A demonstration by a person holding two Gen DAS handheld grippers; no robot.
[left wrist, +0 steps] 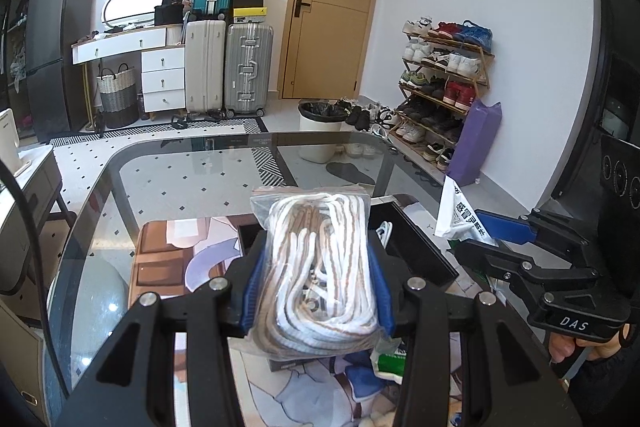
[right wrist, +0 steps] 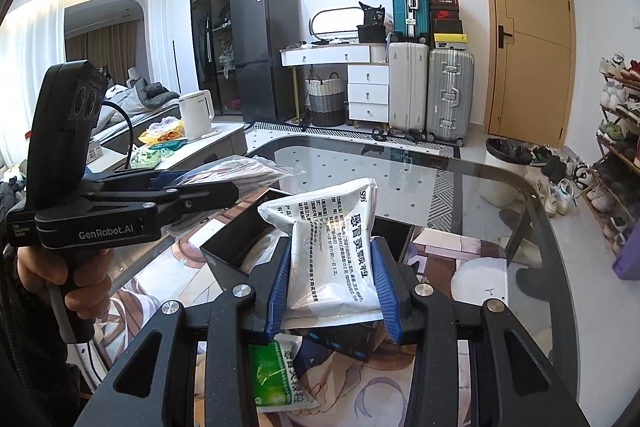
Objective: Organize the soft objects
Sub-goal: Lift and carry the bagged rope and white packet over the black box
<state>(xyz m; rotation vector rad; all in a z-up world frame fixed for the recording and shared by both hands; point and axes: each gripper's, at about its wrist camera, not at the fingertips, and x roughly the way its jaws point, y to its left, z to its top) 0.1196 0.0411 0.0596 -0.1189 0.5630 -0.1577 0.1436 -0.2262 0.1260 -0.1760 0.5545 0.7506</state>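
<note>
**Two grippers, two soft packets, one black box below**

Two packets were off the table at once, one in each tool. Nearest the left camera, the left gripper [left wrist: 318, 279] was clenched on a clear bag of white and tan cord [left wrist: 320, 267], its blue pads [left wrist: 253, 291] pressing the bag's long sides so the soft bundle stood lengthwise between them rather than sagging. The right gripper [right wrist: 334, 285] had its pads squeezed on a white medicine sachet [right wrist: 334, 247], gripped low across its width, so the printed upper half stood free above the fingers.

Just beneath and ahead of both tools sat a black open box [right wrist: 236, 239], resting on a printed mat [left wrist: 176, 255] on the glass table [left wrist: 168, 179]. Both packets hung above or just beside its opening, which suggested the box was the intended home for the soft things; neither packet was inside it yet. A green sachet [right wrist: 276, 379] lay on the mat below the right gripper, closer to the camera than the box, and seemed to be waiting its turn.

To the left of the right gripper, a hand [right wrist: 68, 279] held the other tool's handle. Beyond the table stood a white bin [left wrist: 320, 135], a shoe rack [left wrist: 444, 83] and suitcases [left wrist: 228, 67].
</note>
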